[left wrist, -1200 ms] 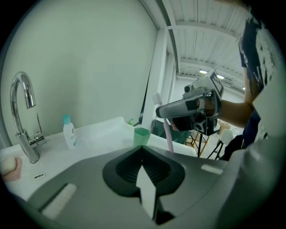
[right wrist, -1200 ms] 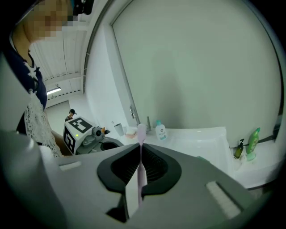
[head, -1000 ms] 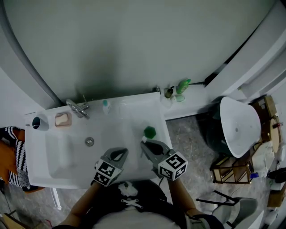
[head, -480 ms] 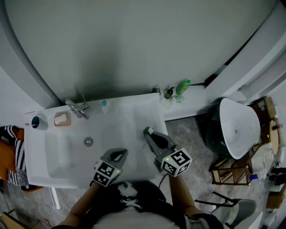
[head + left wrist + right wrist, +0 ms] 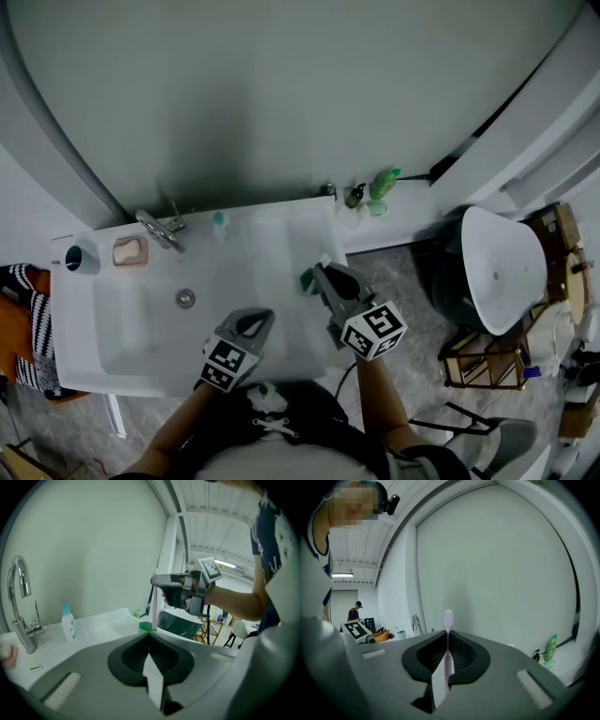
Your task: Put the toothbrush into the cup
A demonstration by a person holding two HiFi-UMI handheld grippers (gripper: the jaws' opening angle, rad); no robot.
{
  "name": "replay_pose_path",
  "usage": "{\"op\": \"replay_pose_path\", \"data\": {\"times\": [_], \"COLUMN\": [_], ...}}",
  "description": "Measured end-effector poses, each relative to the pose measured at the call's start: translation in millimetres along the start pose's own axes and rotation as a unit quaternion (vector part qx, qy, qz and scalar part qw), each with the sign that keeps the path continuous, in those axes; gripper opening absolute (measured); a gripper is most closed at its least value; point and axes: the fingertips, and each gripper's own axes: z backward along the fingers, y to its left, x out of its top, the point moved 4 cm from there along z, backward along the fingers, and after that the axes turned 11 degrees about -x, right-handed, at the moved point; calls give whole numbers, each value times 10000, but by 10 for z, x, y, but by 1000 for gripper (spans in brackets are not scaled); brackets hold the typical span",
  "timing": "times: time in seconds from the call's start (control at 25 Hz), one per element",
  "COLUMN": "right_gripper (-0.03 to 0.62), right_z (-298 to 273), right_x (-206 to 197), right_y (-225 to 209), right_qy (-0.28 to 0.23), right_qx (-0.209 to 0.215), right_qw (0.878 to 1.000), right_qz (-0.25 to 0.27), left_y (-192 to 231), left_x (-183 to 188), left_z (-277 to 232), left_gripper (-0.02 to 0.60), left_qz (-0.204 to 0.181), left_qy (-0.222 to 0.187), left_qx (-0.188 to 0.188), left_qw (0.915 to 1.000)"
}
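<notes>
A pink toothbrush [image 5: 448, 641] stands upright between the pads of my right gripper [image 5: 447, 637], which is shut on its handle. In the left gripper view the toothbrush [image 5: 153, 605] hangs from the right gripper [image 5: 159, 580] straight down over the green cup [image 5: 146, 626]. In the head view the cup [image 5: 307, 280] sits on the sink's right rim, partly hidden under the right gripper [image 5: 321, 273]. My left gripper [image 5: 263, 318] hovers over the basin's front, shut with nothing in it, its tips [image 5: 150, 635] pointing toward the cup.
The white sink [image 5: 112, 323] has a drain [image 5: 186, 298], a chrome tap [image 5: 157, 228], a soap dish [image 5: 130, 250], a small bottle [image 5: 221, 223] and a dark cup [image 5: 81, 257] at its back. Green bottles [image 5: 382, 182] stand on the ledge. A white lidded bin [image 5: 502, 267] is at right.
My right gripper has carried the toothbrush away from me and a little up, and now covers part of the green cup. The left gripper has hardly moved.
</notes>
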Motion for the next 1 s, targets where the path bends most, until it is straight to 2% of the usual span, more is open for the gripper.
{"op": "replay_pose_path", "data": {"times": [0.12,0.28,1.0], "right_gripper": [17,17,23], "right_z": [-20,-57,-146], "right_x": [0,-44,-486], "right_y": [-42,-93,-181], "right_qy": [-123,-190,181], "right_qx": [-73,-146,-140], "right_qw": [9999,9997,9996], "right_qz": [69,99,-174], "left_y": [-8,-20,62], "left_x": [98,94,-14], "left_z": [-28,-59,-89], "left_gripper": [0,0,0], "left_qz": [-132,-100,69], "left_qy": [-108,-76,76], "left_qx": [3,-43,-20], "left_qw": [9999,9999,9999]}}
